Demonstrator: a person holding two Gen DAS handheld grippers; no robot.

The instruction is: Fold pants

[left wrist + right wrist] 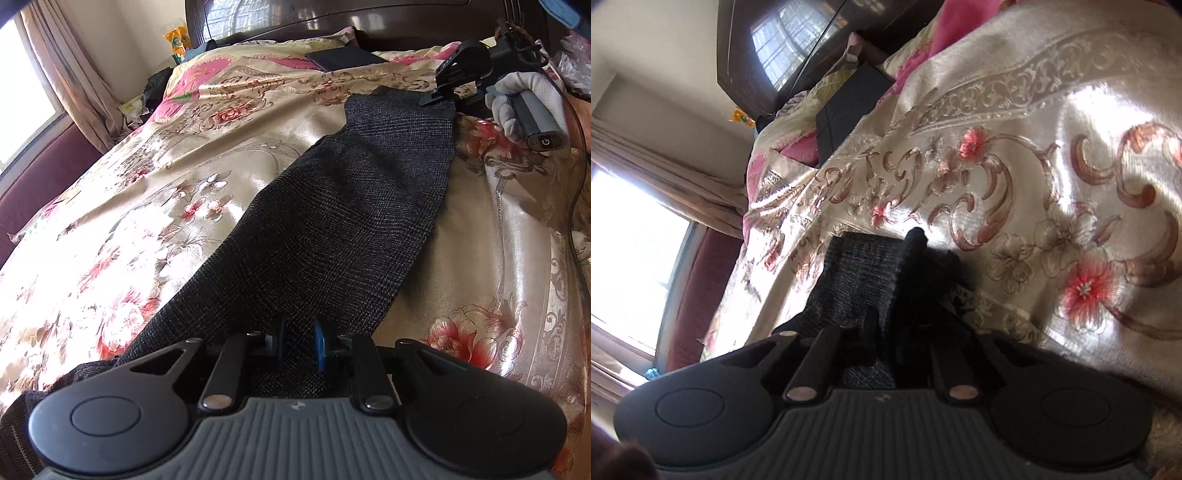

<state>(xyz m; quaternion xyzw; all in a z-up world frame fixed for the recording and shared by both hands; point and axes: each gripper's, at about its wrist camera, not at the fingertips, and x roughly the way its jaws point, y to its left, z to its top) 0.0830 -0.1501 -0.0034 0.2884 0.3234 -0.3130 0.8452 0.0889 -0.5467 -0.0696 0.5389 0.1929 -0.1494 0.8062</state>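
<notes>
Left gripper [301, 349]: nearest in our left wrist view; we see its two fingers drawn close, clenched on the near end of the pants, with dark cloth pinched between the blue pad [318, 349] and the black one.
Pants [332, 221]: dark grey woven cloth, laid flat in one long strip on the bedspread, running from our left gripper away and to the right, up to our right gripper. The near end spills past the left gripper toward the lower left corner of the view.
Bedspread [166, 192]: shiny beige satin with pink and red flowers; it lies under the pants and shows on both sides of them.
Right gripper [439, 96]: at the far end of the pants in the left view. In our right wrist view its fingers [916, 258] are pressed together, grasping a raised fold of the pants at that end.
Hand [528, 99]: in a white glove, wrapped around the grey handle of the right gripper, just right of the pants' far end.
Dark flat item [343, 59]: lies on the bedspread beyond the pants, near the headboard, well apart from them; we cannot tell what it is.
Headboard [332, 18]: dark glossy wood, behind the bed.
Window [22, 85]: bright, at far left, with a curtain [74, 81] beside it.
</notes>
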